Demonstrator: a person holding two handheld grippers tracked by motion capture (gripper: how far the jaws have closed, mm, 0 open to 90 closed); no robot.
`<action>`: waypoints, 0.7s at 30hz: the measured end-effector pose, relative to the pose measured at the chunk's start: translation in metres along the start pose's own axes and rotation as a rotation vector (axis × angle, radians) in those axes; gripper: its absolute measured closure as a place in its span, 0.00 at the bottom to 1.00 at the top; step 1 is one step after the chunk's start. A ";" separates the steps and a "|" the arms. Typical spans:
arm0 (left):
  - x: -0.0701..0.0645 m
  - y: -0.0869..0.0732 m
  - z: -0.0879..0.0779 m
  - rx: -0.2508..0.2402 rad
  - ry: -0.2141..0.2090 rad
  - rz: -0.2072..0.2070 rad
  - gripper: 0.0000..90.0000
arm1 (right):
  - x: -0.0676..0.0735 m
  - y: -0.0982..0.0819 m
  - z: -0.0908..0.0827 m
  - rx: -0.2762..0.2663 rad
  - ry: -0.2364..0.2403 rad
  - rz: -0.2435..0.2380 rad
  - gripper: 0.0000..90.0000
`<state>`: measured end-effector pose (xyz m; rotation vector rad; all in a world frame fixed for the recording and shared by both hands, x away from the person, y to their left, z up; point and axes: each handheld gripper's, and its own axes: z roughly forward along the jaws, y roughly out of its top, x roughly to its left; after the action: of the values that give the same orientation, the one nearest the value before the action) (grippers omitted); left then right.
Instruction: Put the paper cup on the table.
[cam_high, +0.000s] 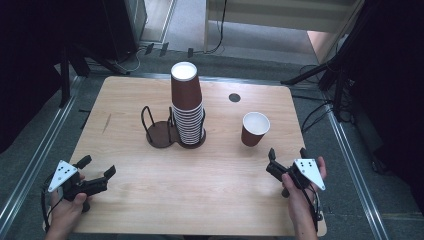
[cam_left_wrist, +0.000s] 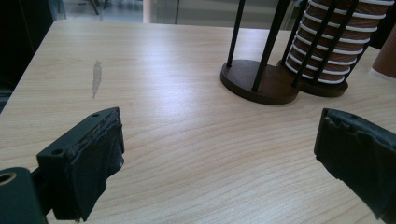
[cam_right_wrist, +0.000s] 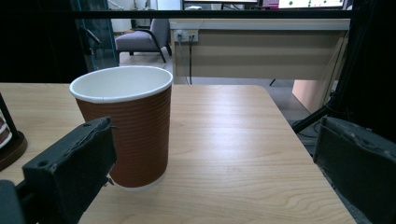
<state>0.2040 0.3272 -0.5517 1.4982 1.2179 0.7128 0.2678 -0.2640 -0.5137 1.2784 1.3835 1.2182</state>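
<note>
Paper cup (cam_high: 255, 128) upright on table (cam_high: 200, 200), right of cup stack (cam_high: 187, 107) in holder (cam_high: 161, 134), just ahead of my right gripper (cam_high: 287, 154), jaws spread, empty; my left gripper (cam_high: 97, 167) likewise released, near left edge.

The tabletop (cam_high: 200, 200) is viewed from above its near edge. From the near left, the cup stack (cam_left_wrist: 334, 42) is seen low and close; from the near right, the single cup (cam_right_wrist: 126, 126), shared with the high view.
</note>
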 end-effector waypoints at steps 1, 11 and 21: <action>0.000 0.000 0.000 0.000 0.000 0.001 0.03 | -0.003 -0.001 -0.003 -0.001 -0.006 -0.009 0.00; -0.001 0.000 0.000 -0.001 0.001 0.003 0.03 | -0.022 -0.004 -0.017 -0.002 -0.047 0.005 0.00; 0.000 0.000 0.000 0.001 0.002 0.002 0.03 | -0.035 -0.014 -0.032 0.021 -0.079 -0.010 0.00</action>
<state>0.2043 0.3267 -0.5518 1.5001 1.2184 0.7157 0.2371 -0.3021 -0.5235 1.3182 1.3474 1.1370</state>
